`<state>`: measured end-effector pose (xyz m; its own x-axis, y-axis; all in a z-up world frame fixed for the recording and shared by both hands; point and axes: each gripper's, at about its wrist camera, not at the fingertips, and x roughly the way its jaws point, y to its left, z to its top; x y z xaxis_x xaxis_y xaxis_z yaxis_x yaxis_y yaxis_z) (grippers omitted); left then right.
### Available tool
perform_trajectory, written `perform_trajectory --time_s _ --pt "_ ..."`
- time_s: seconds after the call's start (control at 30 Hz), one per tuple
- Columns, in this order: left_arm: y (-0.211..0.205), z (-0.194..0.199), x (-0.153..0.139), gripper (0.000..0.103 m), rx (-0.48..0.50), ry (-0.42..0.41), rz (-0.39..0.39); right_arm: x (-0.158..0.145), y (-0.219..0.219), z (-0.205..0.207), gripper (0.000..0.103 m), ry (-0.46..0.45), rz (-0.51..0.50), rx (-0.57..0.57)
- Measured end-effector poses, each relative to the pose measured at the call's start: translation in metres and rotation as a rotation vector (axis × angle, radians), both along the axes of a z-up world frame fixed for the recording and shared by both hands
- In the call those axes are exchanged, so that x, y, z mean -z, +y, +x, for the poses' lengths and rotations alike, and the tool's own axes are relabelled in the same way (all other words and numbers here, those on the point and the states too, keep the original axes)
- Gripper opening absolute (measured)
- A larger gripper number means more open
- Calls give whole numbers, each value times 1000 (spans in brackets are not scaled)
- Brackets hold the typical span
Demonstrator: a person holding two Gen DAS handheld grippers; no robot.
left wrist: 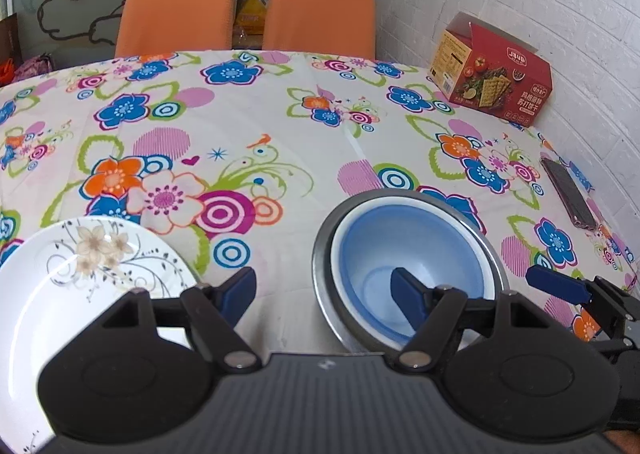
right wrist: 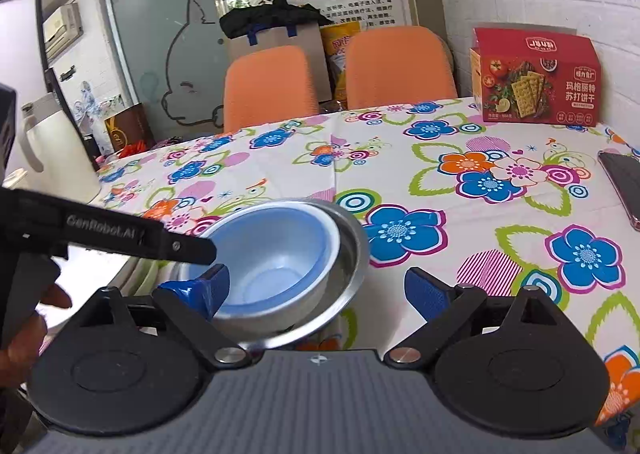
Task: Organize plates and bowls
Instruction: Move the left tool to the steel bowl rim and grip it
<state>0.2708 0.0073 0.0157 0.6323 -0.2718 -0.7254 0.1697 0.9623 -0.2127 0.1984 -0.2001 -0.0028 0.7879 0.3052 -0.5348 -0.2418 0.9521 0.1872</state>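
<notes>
Sitting near the table's front edge, the blue bowl [left wrist: 404,254] nests inside the steel bowl [left wrist: 326,274]; both look light, stiff and slick, best pinched at the rim. The left gripper [left wrist: 324,294] and right gripper [right wrist: 316,290] both gape empty.

table [left wrist: 280,126]: floral cloth | plate [left wrist: 60,286]: white, flower print, near left edge | steel bowl [left wrist: 320,266]: near centre, blue bowl [left wrist: 408,246] nested inside | cracker box [left wrist: 496,74]: red, far right corner by wall | phone [left wrist: 568,194]: dark, flat, right edge
</notes>
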Motion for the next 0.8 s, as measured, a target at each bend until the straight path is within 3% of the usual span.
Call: perform_trajectory --time_s 0.4,0.8 --pt "-20 38 19 74 64 45 115 24 6 42 82 100 -28 8" --pt "-33 49 24 74 142 43 134 34 22 40 85 72 -116 -10"
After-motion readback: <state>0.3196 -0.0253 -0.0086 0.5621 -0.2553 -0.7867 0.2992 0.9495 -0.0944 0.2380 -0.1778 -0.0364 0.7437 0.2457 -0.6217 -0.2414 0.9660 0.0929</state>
